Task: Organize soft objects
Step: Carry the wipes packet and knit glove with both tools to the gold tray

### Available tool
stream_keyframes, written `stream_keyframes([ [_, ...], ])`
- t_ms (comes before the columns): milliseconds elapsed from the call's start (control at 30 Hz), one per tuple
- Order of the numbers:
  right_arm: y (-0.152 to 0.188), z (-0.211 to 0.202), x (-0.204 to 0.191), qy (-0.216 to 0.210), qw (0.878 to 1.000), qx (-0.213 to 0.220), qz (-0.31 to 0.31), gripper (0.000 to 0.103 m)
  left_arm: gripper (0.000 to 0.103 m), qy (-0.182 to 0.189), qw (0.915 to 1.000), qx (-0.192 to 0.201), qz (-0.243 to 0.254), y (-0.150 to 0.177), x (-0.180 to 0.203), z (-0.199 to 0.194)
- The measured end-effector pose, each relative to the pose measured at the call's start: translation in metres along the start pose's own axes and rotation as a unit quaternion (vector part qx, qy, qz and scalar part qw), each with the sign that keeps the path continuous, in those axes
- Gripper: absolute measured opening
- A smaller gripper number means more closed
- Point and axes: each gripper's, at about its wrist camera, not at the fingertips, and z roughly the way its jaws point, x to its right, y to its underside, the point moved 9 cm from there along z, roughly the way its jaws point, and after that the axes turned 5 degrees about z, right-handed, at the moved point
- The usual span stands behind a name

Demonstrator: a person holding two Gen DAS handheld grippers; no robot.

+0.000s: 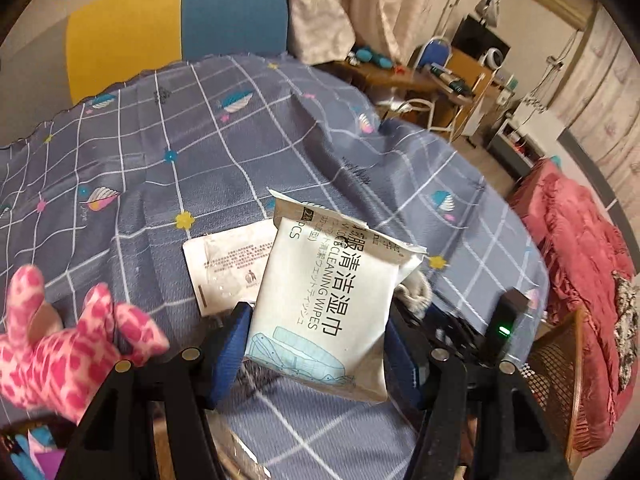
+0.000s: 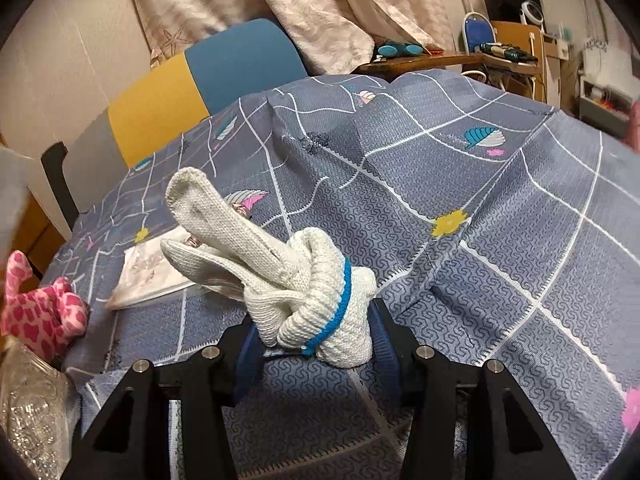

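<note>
Wipes point(image 1: 324, 304) in a white pack sit between the blue pads of the left gripper point(image 1: 320, 356), which squeezes the pack and holds it above the bench point(image 1: 224, 152) with its blue checked cloth. At 9 o'clock from the pack lies a pink spotted plush toy point(image 1: 68, 356). At 11 o'clock lies a flat white packet point(image 1: 228, 264). The right gripper point(image 2: 316, 356) is closed on a white knit glove point(image 2: 304, 284) with a blue band, low over the cloth.

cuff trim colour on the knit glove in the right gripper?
Blue band on the white knit glove; clearest in the right wrist view.
</note>
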Motion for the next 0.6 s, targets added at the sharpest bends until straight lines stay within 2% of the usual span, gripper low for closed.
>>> stream_keyframes([
  [300,0.003,0.002,-0.002,0.032,0.999,-0.004,-0.027,0.051,0.065,0.033,0.9967,0.072,-0.018,0.034,0.004,-0.081],
  [467,0.004,0.000,-0.006,0.063,0.997,0.003,-0.053,0.051,0.065,0.030,0.9910,0.119,-0.054,0.074,-0.009,-0.123],
  [600,0.002,-0.004,-0.004,0.076,0.996,0.012,-0.052,0.051,0.065,0.010,0.9881,0.137,-0.070,0.110,-0.028,-0.148],
])
